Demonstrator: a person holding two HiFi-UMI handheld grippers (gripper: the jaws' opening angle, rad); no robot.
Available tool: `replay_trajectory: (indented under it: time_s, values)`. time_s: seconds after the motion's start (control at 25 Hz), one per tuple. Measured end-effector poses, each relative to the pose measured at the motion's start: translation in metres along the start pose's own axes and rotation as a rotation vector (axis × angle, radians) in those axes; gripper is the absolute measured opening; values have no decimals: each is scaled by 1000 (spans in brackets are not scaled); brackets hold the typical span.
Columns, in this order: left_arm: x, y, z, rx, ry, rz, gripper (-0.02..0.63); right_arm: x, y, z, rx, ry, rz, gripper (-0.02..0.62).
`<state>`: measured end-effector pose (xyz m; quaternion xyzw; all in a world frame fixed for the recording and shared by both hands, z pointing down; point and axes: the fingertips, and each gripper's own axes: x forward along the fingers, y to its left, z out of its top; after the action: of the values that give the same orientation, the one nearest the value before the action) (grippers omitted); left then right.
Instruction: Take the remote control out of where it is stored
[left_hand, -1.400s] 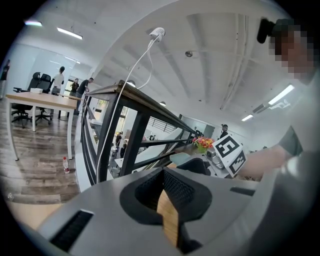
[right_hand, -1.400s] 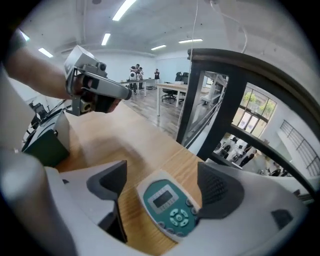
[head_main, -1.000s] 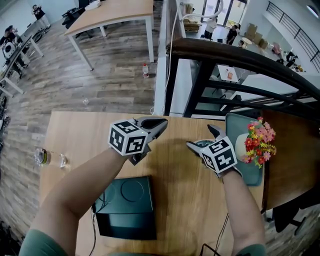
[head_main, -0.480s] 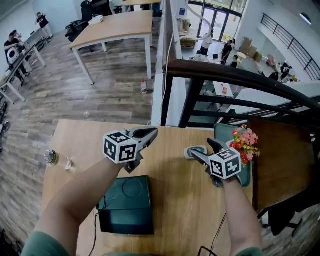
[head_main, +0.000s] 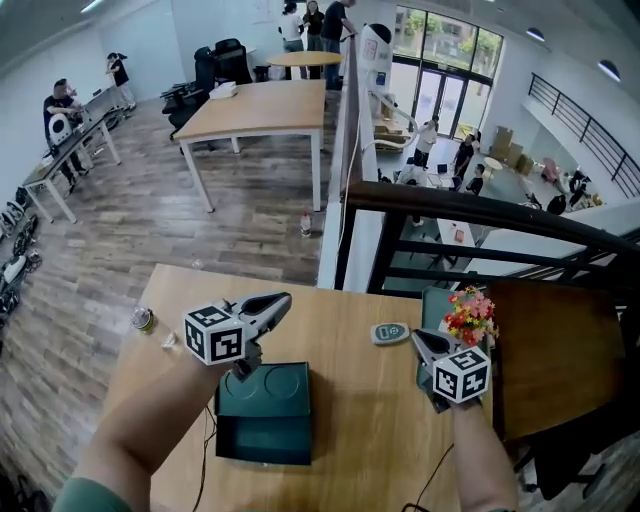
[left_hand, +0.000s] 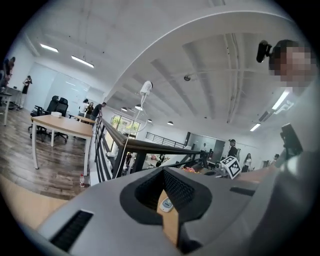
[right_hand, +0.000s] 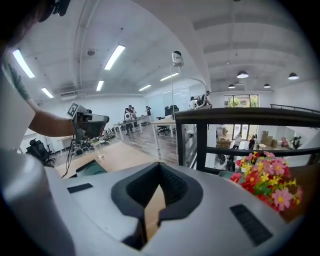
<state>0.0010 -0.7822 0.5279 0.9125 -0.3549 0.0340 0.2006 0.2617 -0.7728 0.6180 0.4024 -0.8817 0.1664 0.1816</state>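
The remote control (head_main: 390, 333) is a small grey oval with a teal face, lying flat on the wooden table (head_main: 350, 440); it also shows through the left jaws' gap as the remote control (left_hand: 166, 204). My right gripper (head_main: 424, 343) is shut and empty, a short way right of the remote and not touching it. My left gripper (head_main: 272, 303) hovers shut and empty over the far edge of the open dark green box (head_main: 265, 412). Seen along its own jaws, the right gripper (right_hand: 150, 207) shows only bare table in its slit. So does the left gripper (left_hand: 167, 215).
A teal tray (head_main: 430, 300) with a bunch of artificial flowers (head_main: 470, 315) stands at the table's back right. A dark railing (head_main: 480, 215) runs behind the table. Two small objects (head_main: 143, 319) lie at the left edge. A cable (head_main: 205, 450) trails beside the box.
The right gripper's open jaws were at the remote; now it has drawn back and shut, leaving the remote on the table. Both grippers sit lower in the head view, which has tilted up.
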Motion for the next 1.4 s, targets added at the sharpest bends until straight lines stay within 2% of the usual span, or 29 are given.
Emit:
replay_trajectory:
  time_s: [0.36, 0.52, 0.8, 0.96, 1.12, 1.4]
  values:
    - [-159, -55, 24, 24, -104, 151, -2, -36, 65, 46, 14, -89, 112, 6]
    - [-214, -77, 28, 95, -135, 167, -2, -56, 107, 68, 3, -137, 128, 6]
    - [-324, -108, 35, 143, -245, 136, -2, -100, 208, 73, -12, -176, 84, 6]
    - [-406, -128, 9, 138, -225, 98, -2, -124, 283, 69, 1, -186, 46, 6]
    - [-492, -138, -9, 165, -230, 110, -2, -152, 352, 70, -7, -211, 1, 6]
    - [-604, -142, -30, 95, -347, 148, -2, -201, 433, 67, -3, -230, -43, 6]
